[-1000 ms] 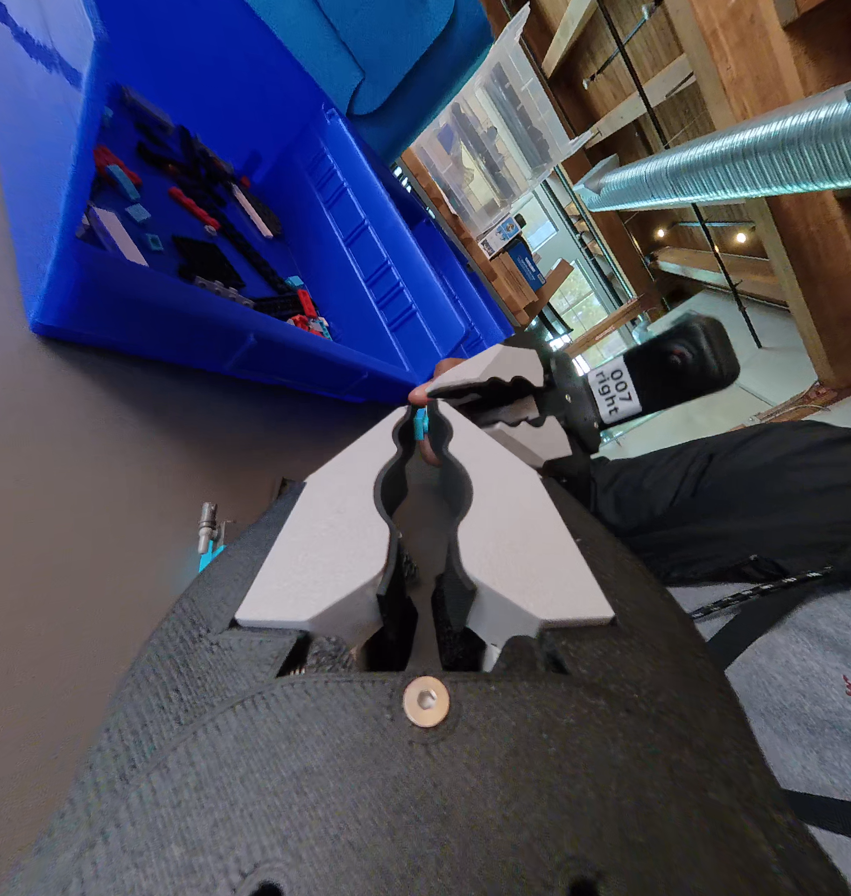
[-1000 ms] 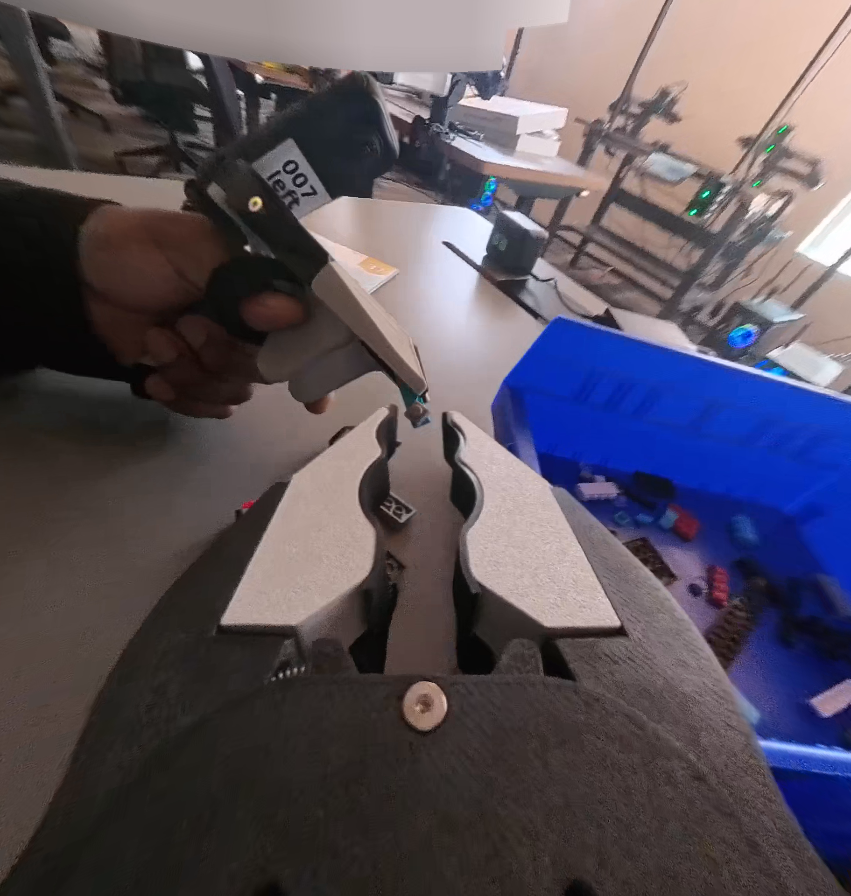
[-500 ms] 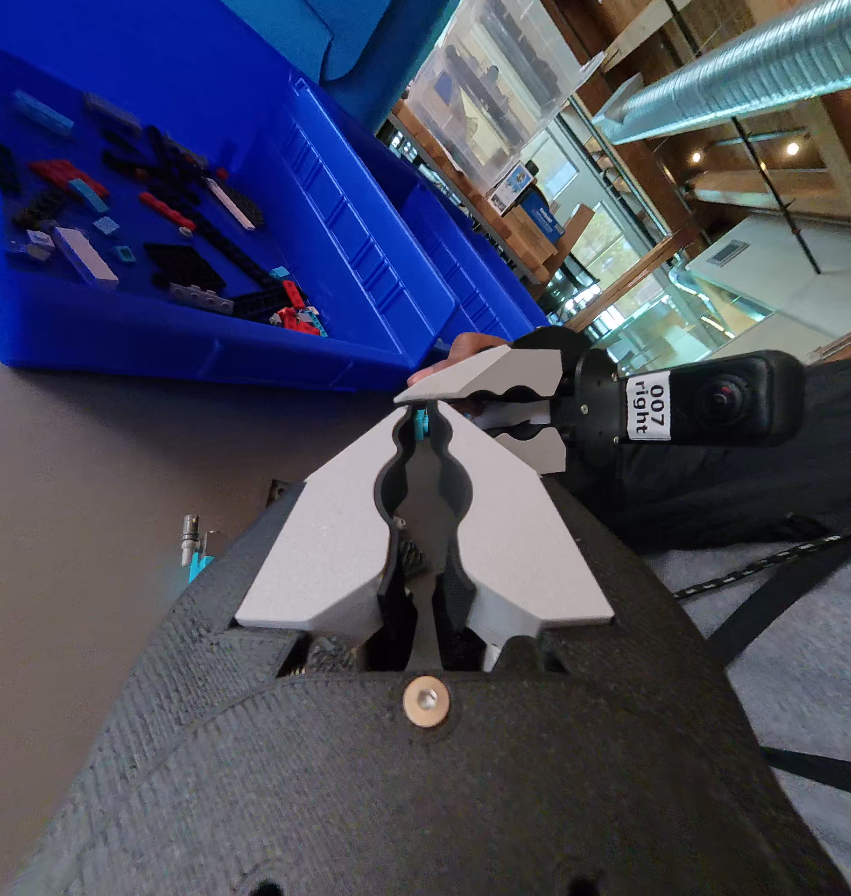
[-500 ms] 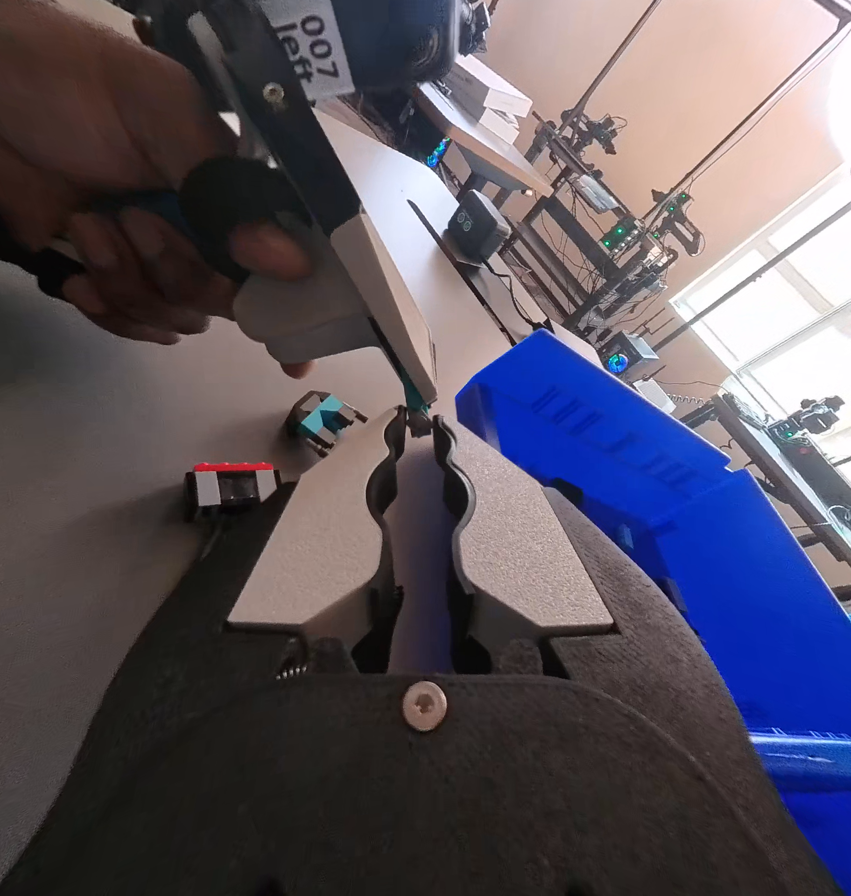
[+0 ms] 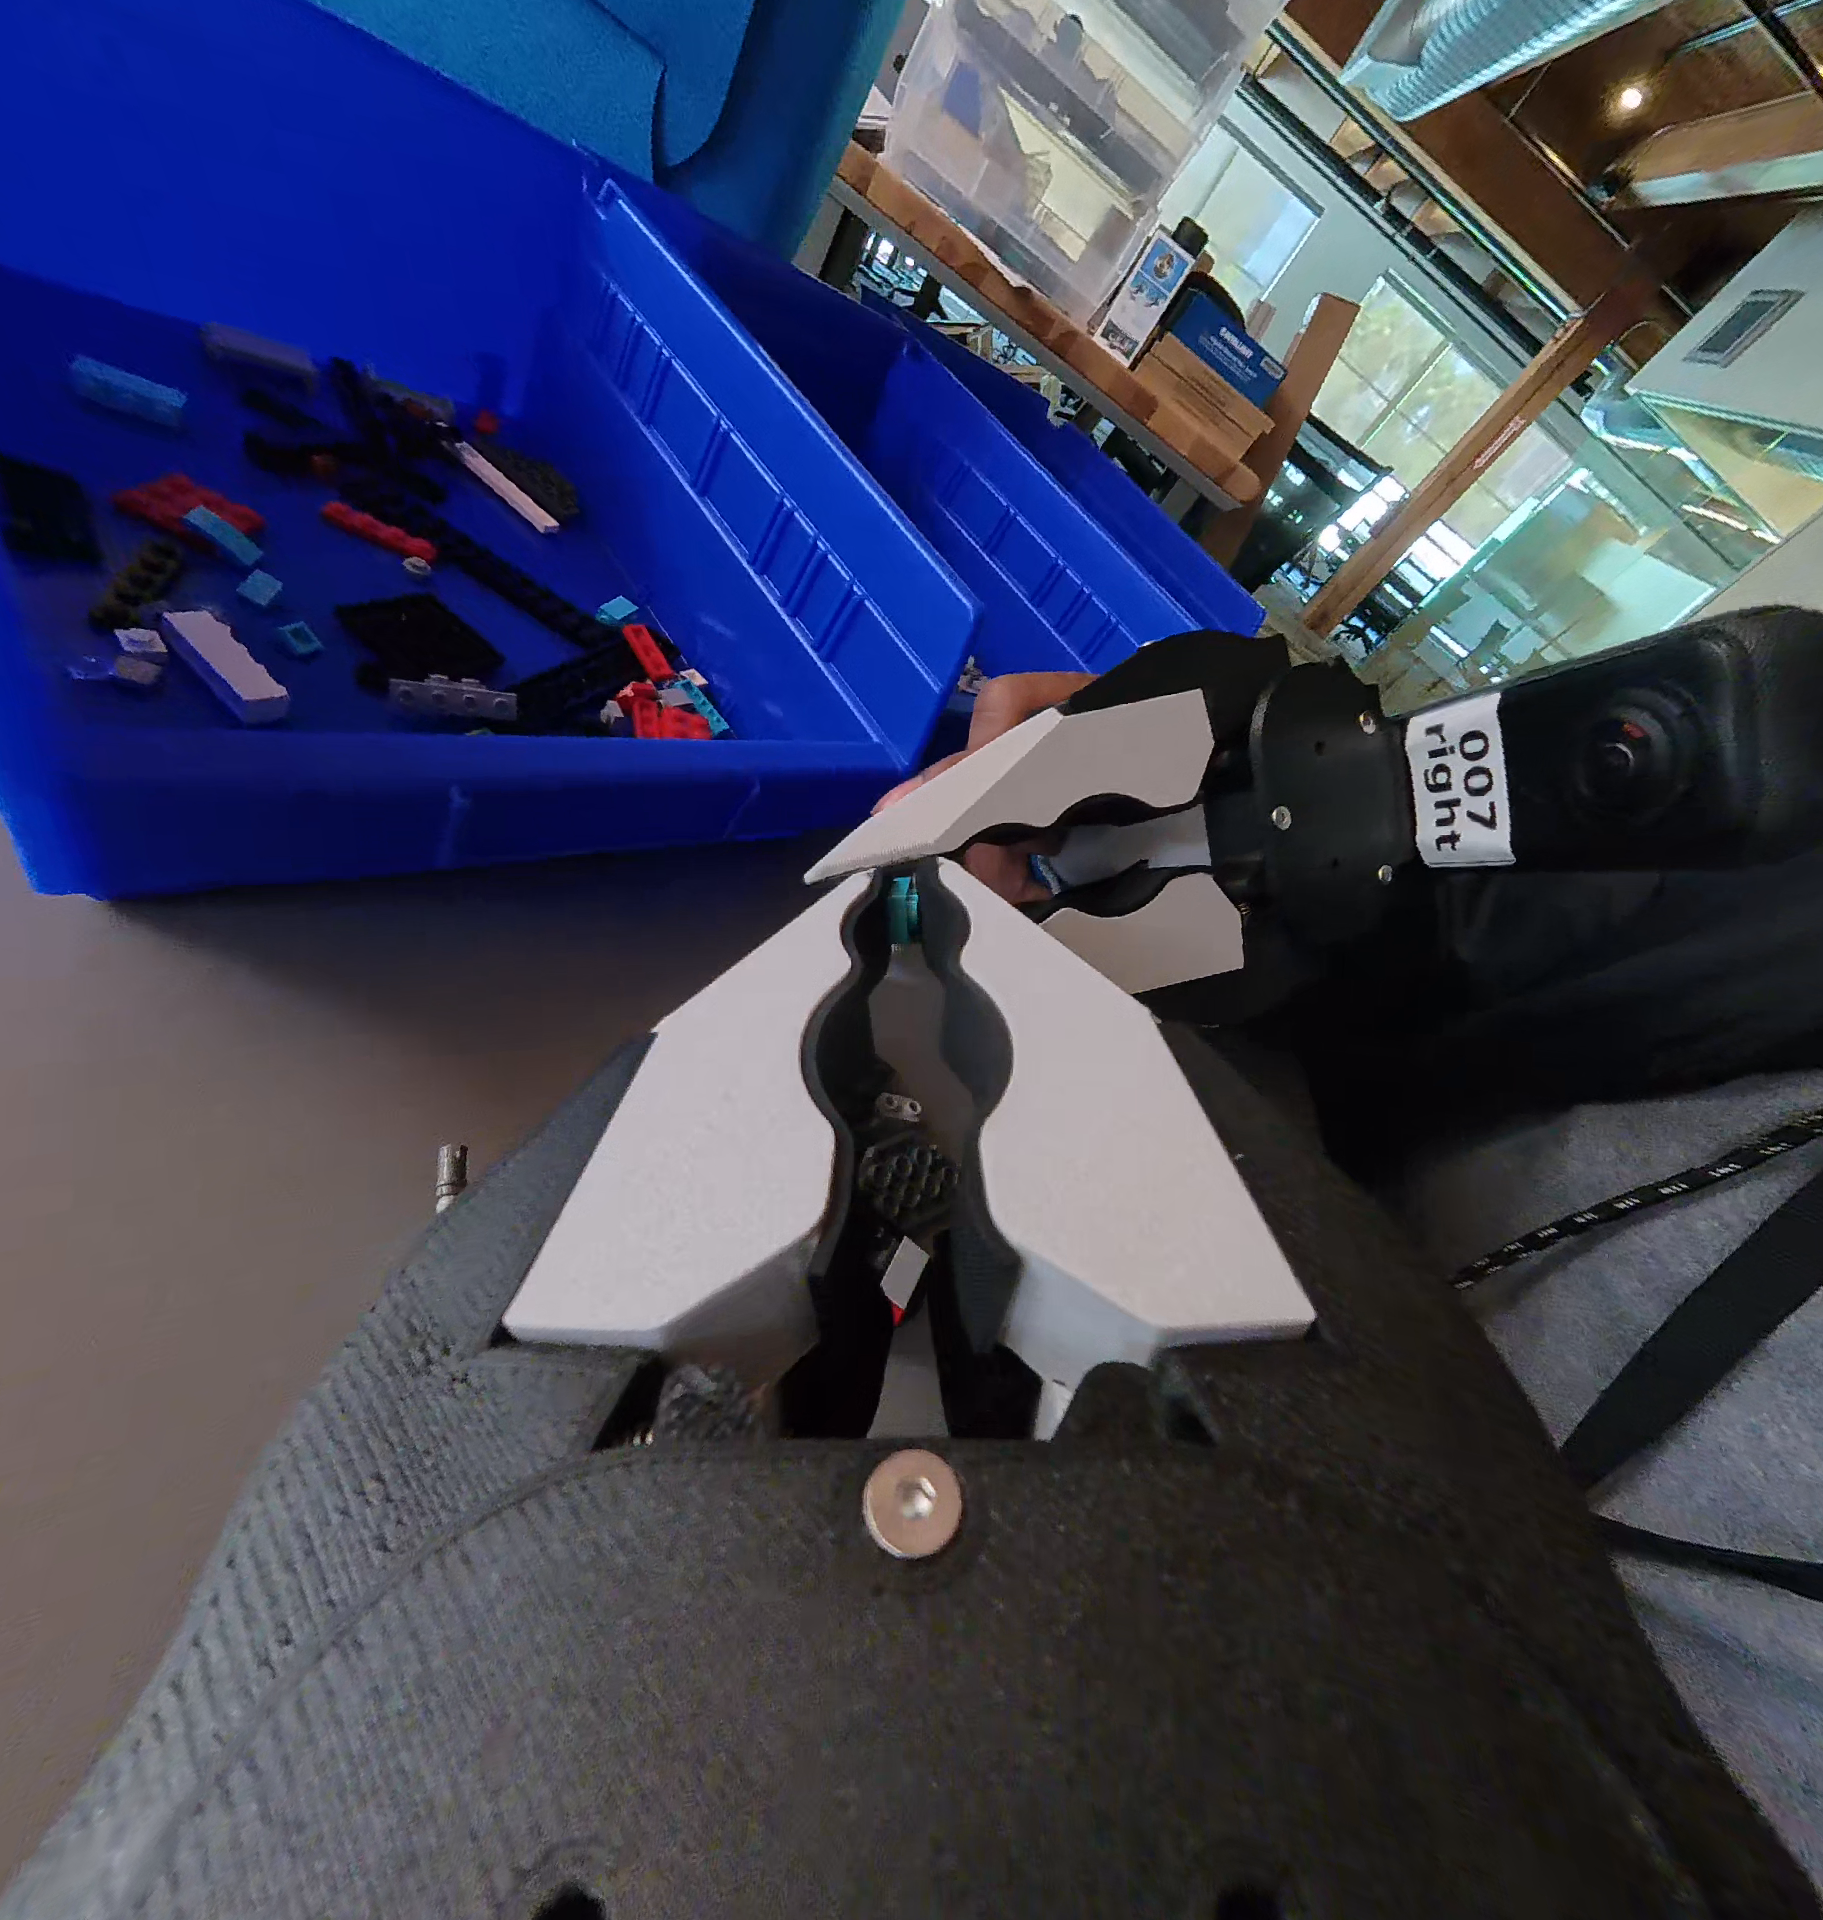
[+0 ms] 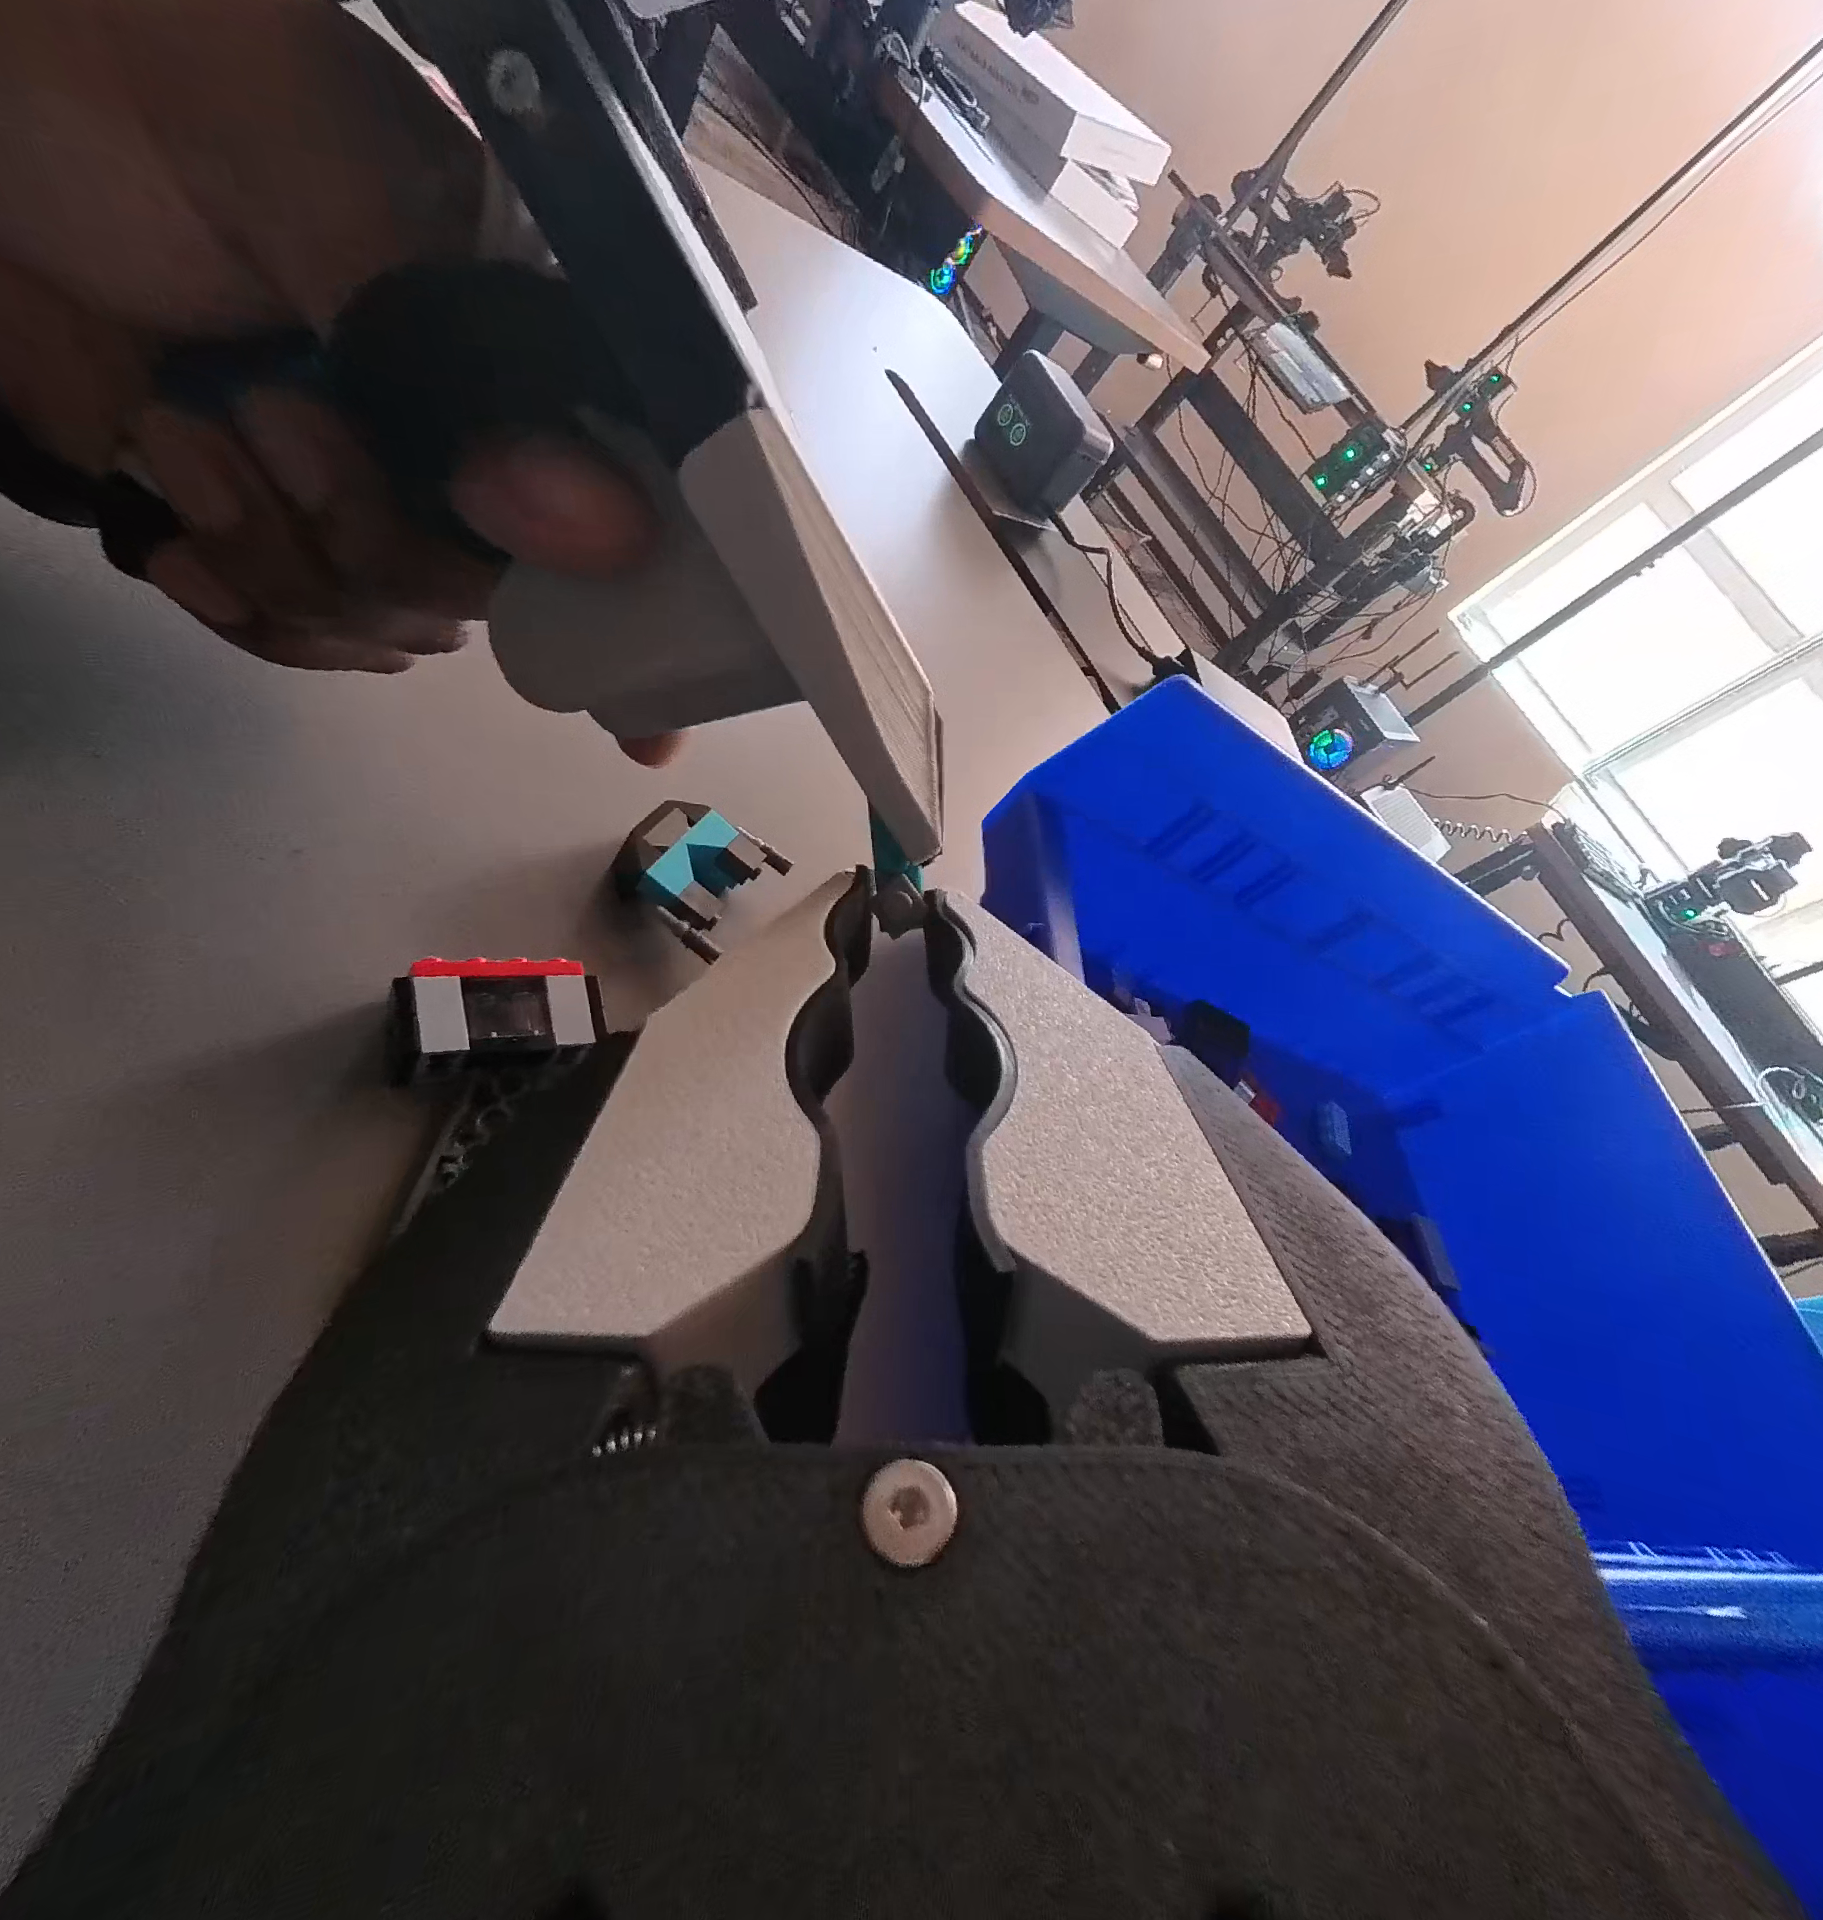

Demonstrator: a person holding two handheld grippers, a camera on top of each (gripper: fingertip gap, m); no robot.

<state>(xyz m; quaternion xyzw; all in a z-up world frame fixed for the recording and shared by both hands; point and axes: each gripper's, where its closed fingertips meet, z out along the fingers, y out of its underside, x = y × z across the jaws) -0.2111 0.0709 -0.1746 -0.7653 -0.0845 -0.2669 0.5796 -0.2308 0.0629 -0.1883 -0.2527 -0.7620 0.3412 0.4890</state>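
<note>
- The left gripper (image 5: pixel 902 902) has its fingertips pressed together on a small teal brick piece (image 5: pixel 901 906), which sits right at the tips, at 12 o'clock from the gripper's body in the left wrist view.
- The right gripper (image 6: pixel 894 902) has its tips nearly closed around a small grey piece (image 6: pixel 896 910) that touches the teal piece; whether it grips it firmly cannot be told.
- In the right wrist view the teal piece pokes out below the left gripper's fingers at about 12 o'clock, just above the right gripper's tips.
- Both grippers meet tip to tip above the grey worktop (image 5: pixel 211 1091).
- A blue bin (image 5: pixel 387 800) lies at 10 o'clock in the left wrist view, holding scattered loose bricks (image 5: pixel 408 634) in black, red, teal and grey.
- On the worktop, in the right wrist view, a small grey-and-teal assembly (image 6: pixel 694 868) sits at 11 o'clock, and a black, grey and red block (image 6: pixel 496 1013) at 9 o'clock.
- A hand (image 6: pixel 263 436) holds the left gripper's handle.
</note>
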